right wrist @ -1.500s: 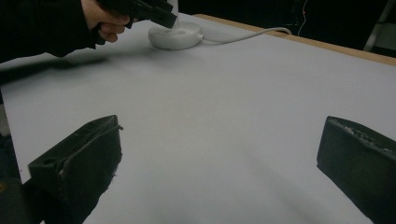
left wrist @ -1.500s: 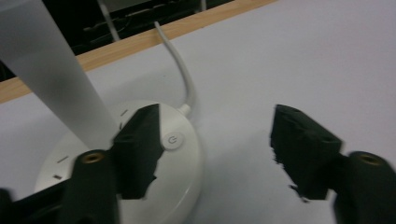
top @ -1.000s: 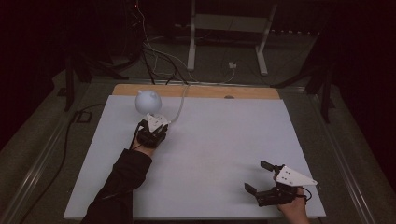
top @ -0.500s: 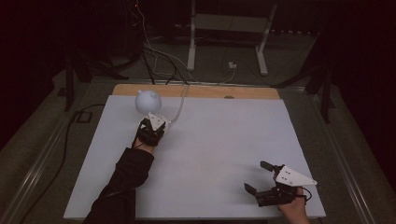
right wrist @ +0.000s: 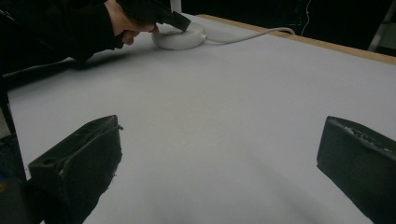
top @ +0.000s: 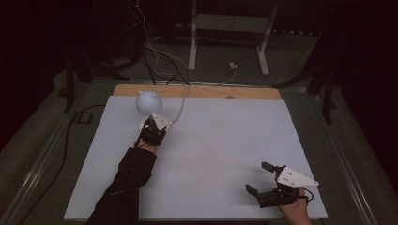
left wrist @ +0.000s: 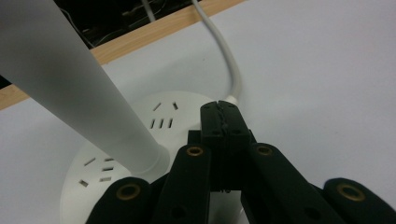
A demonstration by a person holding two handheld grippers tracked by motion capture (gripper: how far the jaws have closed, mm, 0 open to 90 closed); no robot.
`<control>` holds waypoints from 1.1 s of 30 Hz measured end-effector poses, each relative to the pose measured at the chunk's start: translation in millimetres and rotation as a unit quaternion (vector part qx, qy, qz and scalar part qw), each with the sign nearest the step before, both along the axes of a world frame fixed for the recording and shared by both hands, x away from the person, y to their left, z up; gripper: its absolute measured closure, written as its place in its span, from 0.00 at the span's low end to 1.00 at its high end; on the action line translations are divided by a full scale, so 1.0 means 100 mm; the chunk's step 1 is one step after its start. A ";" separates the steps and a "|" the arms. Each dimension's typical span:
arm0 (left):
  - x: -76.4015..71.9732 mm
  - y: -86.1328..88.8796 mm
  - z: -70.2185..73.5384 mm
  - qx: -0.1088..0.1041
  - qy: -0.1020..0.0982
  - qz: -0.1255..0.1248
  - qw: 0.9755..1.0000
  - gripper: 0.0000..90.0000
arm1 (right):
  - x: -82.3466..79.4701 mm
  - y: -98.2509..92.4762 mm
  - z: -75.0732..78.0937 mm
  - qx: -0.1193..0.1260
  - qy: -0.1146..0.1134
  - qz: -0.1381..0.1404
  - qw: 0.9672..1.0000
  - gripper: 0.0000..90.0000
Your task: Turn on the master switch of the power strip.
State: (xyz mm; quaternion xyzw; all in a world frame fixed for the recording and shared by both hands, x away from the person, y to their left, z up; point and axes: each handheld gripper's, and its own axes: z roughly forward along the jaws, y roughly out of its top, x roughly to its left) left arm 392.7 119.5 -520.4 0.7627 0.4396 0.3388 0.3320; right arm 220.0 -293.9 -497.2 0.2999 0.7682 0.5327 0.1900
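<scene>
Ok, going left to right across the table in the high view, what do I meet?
White lamp at the far left → left gripper, jaws shut over the lamp's round base → the lamp's white cord → a wide bare stretch of the white table → right gripper, jaws open, near the front right corner.

Lamp (top: 149, 104) and cord (top: 179, 108) block the far-left corner.

High view overlooks table (top: 211, 140); gripper views sit low, sharing it.
</scene>
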 end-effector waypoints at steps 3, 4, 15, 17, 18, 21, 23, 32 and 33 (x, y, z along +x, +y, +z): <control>0.00 -0.01 -0.01 0.002 0.002 -0.001 1.000 1.00 | 0.00 0.00 0.00 0.000 0.000 0.000 1.000 0.00; 0.00 -0.01 -0.01 0.002 0.001 -0.001 1.000 1.00 | 0.00 0.00 0.00 -0.001 0.000 0.000 1.000 0.00; 0.02 -0.03 0.00 0.018 0.005 0.000 1.000 1.00 | 0.00 0.01 0.00 -0.002 0.001 0.002 1.000 0.00; 0.02 -0.03 0.00 0.020 0.005 -0.001 1.000 1.00 | 0.00 0.01 0.00 -0.002 0.002 0.003 1.000 0.00; 0.02 -0.03 0.00 0.021 0.006 -0.002 1.000 1.00 | 0.00 0.01 0.00 -0.002 0.002 0.003 1.000 0.00; 0.02 -0.02 0.01 0.015 0.011 -0.004 1.000 1.00 | 0.00 0.01 -0.01 -0.002 0.004 0.004 1.000 0.00; 0.02 -0.03 0.01 0.020 0.012 -0.003 1.000 1.00 | 0.00 0.02 -0.01 -0.002 0.004 0.004 1.000 0.00; 0.04 -0.10 0.02 0.054 0.021 0.002 0.998 1.00 | 0.00 0.03 -0.01 -0.003 0.004 0.007 1.000 0.00; 0.04 -0.10 0.03 0.054 0.023 0.001 0.998 1.00 | 0.00 0.03 -0.01 -0.003 0.004 0.007 1.000 0.00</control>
